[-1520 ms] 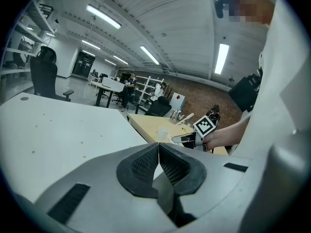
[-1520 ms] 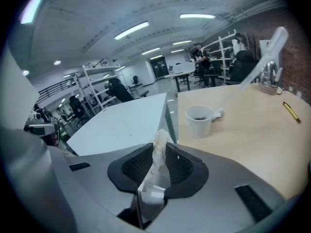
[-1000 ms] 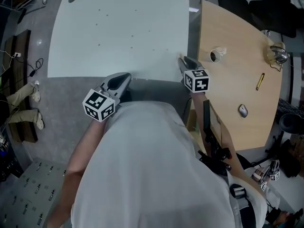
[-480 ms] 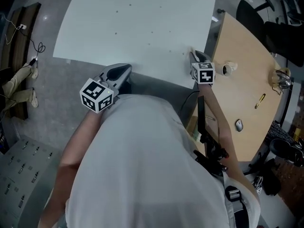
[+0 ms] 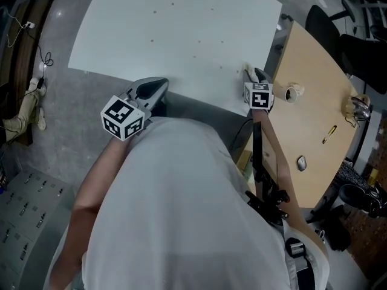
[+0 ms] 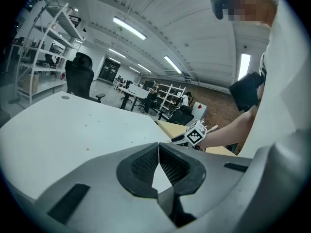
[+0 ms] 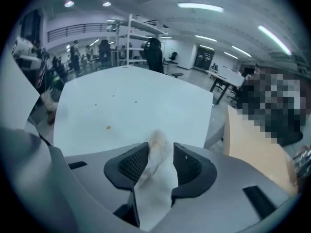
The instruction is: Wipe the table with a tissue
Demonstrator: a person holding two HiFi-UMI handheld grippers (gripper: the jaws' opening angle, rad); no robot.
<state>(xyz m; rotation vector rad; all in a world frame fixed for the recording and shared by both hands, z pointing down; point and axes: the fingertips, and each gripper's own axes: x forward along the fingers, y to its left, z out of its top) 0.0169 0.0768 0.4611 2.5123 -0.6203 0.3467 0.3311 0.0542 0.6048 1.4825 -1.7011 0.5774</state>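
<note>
The white table (image 5: 181,35) carries several small brown specks (image 7: 108,127). My right gripper (image 5: 249,72) hangs over its near right corner. Its jaws have just been opening and now stand open. A crumpled, slightly soiled white tissue (image 7: 155,154) lies between them, resting against the left pad (image 7: 133,165) with a gap to the right one. My left gripper (image 5: 158,89) is at the table's near edge, level with my body. It is shut, its tips touching (image 6: 159,144), with nothing in it.
A wooden table (image 5: 314,119) adjoins on the right, with a cup-like thing (image 5: 294,93), a pen (image 5: 330,134), a mouse (image 5: 301,162) and a glass object (image 5: 357,106). A black chair (image 5: 320,23) stands behind it. Grey floor lies left.
The right gripper has sunk toward the table's near right corner and rolled. The left gripper has shifted a little along the near edge.
</note>
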